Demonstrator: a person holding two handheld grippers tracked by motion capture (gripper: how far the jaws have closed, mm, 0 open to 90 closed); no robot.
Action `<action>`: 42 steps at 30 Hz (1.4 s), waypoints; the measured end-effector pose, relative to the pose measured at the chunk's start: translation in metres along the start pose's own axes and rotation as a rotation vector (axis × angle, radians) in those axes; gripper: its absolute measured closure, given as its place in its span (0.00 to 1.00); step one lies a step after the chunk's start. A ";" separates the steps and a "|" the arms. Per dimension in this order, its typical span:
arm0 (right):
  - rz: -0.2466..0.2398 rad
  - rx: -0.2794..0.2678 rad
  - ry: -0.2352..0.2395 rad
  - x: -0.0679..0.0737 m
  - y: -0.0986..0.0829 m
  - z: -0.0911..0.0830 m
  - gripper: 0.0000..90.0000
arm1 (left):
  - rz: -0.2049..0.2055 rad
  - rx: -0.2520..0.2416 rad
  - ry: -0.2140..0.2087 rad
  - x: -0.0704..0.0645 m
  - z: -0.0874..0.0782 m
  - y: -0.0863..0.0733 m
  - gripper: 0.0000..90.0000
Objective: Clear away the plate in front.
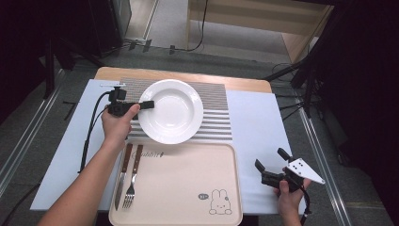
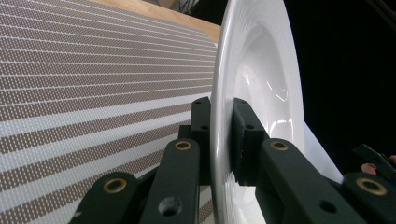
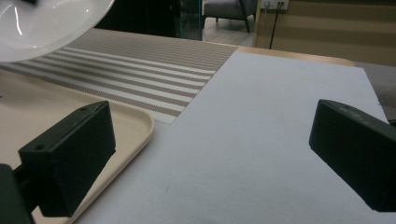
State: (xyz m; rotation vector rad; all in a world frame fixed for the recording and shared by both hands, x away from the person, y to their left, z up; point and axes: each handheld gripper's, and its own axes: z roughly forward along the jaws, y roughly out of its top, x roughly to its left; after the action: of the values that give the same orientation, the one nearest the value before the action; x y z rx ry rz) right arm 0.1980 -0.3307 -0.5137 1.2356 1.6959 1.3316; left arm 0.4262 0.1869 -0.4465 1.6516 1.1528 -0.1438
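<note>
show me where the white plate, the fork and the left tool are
white plate (image 1: 171,113), high view, centre of its bowl
fork (image 1: 131,181), high view, middle of its length
left tool (image 2: 219,135), left gripper view, where its jaws clamp the rim

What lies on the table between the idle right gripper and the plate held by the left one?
In the high view, the tray's right corner and bare white sheet lie between right gripper and plate.

The tray (image 1: 188,188) bears small dark print (too blurred to read) beside a rabbit drawing.
</note>
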 end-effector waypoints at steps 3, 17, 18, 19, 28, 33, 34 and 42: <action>0.001 0.001 0.001 0.000 0.000 0.000 0.00 | 0.003 0.001 -0.005 -0.002 -0.003 -0.004 0.89; -0.003 0.001 0.000 0.000 0.000 0.000 0.00 | -0.011 0.017 -0.047 -0.010 -0.010 -0.028 0.89; -0.004 0.000 0.000 0.000 0.000 0.000 0.00 | -0.014 0.019 -0.049 -0.010 -0.010 -0.030 0.89; -0.005 0.000 0.001 0.000 0.000 0.000 0.00 | -0.018 0.021 -0.044 -0.012 -0.010 -0.032 0.89; -0.009 0.000 0.000 0.001 0.000 0.000 0.00 | -0.034 0.042 -0.060 -0.018 -0.012 -0.051 0.89; -0.010 0.000 -0.001 0.001 0.000 0.000 0.00 | -0.037 0.054 -0.072 -0.020 -0.013 -0.063 0.89; -0.010 0.000 -0.001 0.001 0.000 0.000 0.00 | -0.037 0.054 -0.072 -0.020 -0.014 -0.065 0.89; -0.012 0.000 -0.001 0.001 0.000 0.000 0.00 | -0.051 0.072 -0.081 -0.023 -0.017 -0.084 0.89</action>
State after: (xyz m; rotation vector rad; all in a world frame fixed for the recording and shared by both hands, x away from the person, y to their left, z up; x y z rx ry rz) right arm 0.1978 -0.3296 -0.5136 1.2239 1.7001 1.3238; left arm 0.3451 0.1842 -0.4830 1.6647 1.1405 -0.2849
